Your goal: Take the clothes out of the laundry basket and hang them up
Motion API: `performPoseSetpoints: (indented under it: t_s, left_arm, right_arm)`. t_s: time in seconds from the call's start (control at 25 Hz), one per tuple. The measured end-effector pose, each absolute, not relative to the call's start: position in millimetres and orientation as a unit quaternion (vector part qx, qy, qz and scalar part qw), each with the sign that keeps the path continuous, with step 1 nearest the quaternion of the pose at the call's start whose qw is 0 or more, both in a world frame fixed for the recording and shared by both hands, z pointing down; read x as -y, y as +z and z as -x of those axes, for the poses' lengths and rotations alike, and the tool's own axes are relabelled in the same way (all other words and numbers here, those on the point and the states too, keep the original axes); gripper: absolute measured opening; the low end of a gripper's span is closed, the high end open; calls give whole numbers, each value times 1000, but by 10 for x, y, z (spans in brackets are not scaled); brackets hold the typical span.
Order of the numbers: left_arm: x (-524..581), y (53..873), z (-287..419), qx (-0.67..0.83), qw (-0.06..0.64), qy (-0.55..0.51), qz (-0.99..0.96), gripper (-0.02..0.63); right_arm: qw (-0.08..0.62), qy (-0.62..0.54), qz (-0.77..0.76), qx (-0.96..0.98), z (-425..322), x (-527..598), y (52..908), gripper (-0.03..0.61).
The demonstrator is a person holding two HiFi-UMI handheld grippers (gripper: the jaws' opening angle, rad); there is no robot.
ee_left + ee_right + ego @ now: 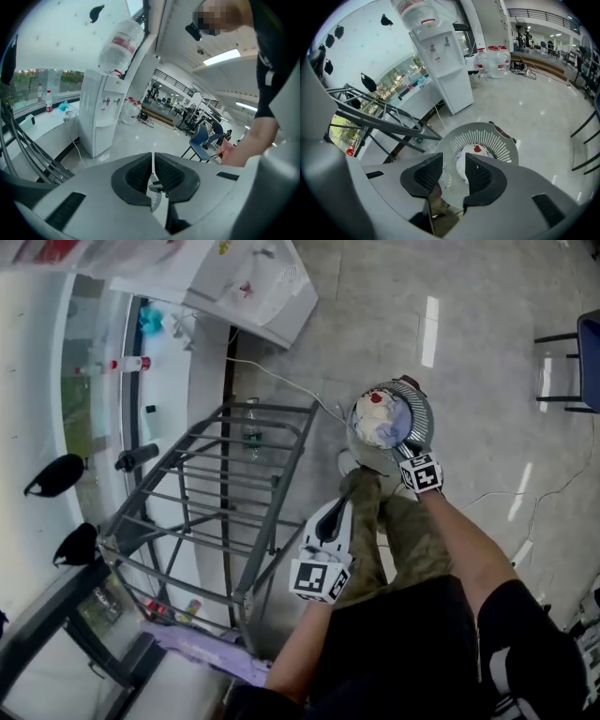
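Observation:
A round grey laundry basket stands on the floor by my feet, holding a white garment with red print. My right gripper hangs just over the basket's near rim, pointing steeply down. Its jaws are open with nothing between them. In the right gripper view the basket and the white garment show between and beyond the right gripper pads. My left gripper is lower in the head view, beside the grey drying rack, shut and empty. In its own view the left gripper has its pads together.
The drying rack stands left of the basket, with a purple cloth at its near end. A white water dispenser stands by the window wall, its cable trailing across the floor. A blue chair is at far right.

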State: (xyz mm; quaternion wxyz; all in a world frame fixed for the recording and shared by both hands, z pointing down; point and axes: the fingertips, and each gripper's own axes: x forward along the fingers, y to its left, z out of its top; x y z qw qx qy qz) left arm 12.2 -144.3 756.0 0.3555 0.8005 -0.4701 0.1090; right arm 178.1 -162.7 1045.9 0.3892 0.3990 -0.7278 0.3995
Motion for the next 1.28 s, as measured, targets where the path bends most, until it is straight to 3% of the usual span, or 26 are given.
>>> performPoseSetpoints:
  t_s: [0.32, 0.56, 0.88, 0.92, 0.96, 1.0, 1.28]
  left_arm:
    - [1663, 8435, -94, 495, 363, 99, -783, 17]
    - [1783, 9021, -371, 464, 378, 87, -796, 17]
    - [1721, 9453, -632, 429, 398, 89, -806, 17]
    - [1691, 9493, -621, 431, 399, 92, -804, 18]
    - [1680, 9505, -608, 433, 401, 91, -802, 17]
    - [1697, 9475, -596, 438, 401, 83, -800, 18]
    - [1542, 8992, -464, 482, 390, 93, -779, 17]
  right_arm:
    - [424, 362, -384, 736, -1829, 1916, 12233, 143]
    - [436, 414, -372, 707, -1894, 1947, 13410, 164]
    - [491, 384, -328, 710, -1836, 2088, 14407, 208]
    - [507, 383, -314, 705, -1843, 2026, 14430, 163]
    - [523, 376, -298, 704, -1840, 1964, 14414, 34]
    - [534, 367, -281, 708, -1819, 1903, 14357, 5]
    - [496, 337, -226, 768, -1681, 1632, 13105, 2]
